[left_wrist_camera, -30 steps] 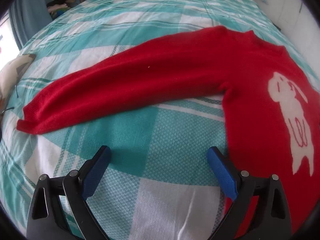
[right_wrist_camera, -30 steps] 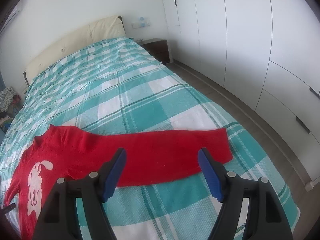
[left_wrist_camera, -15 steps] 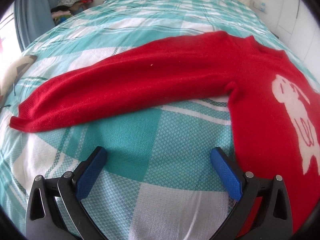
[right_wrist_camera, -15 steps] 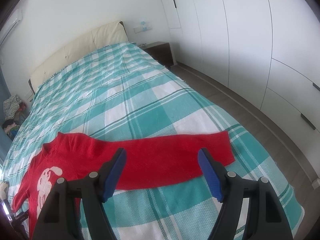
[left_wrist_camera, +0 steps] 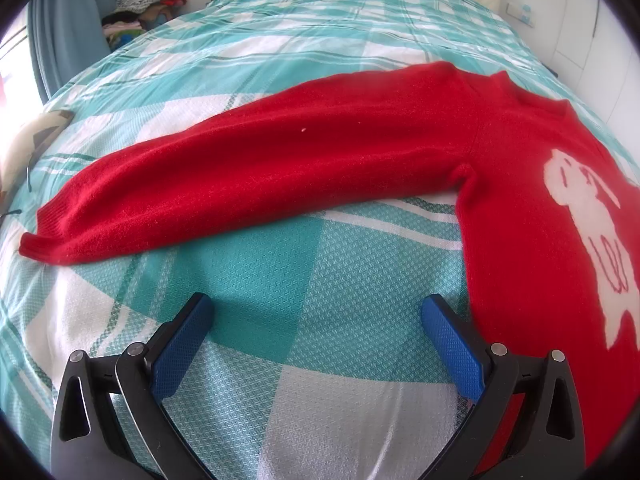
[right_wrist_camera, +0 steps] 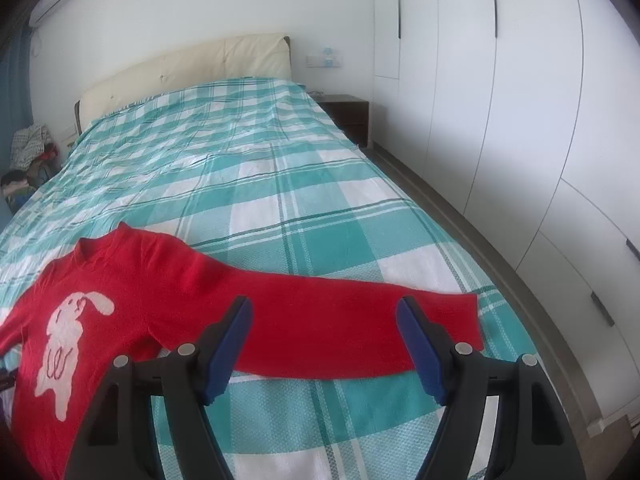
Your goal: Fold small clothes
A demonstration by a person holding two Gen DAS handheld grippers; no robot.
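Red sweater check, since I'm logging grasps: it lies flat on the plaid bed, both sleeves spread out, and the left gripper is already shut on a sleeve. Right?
Not quite. The left gripper is open, over bare plaid bedspread, holding nothing, as the left wrist view shows. The red sweater does lie flat, sleeves spread.

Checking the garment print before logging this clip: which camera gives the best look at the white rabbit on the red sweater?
The right wrist view: the whole white rabbit shows on the red sweater, ears to feet. In the left wrist view the rabbit sits at the right margin, stretched by fisheye distortion.
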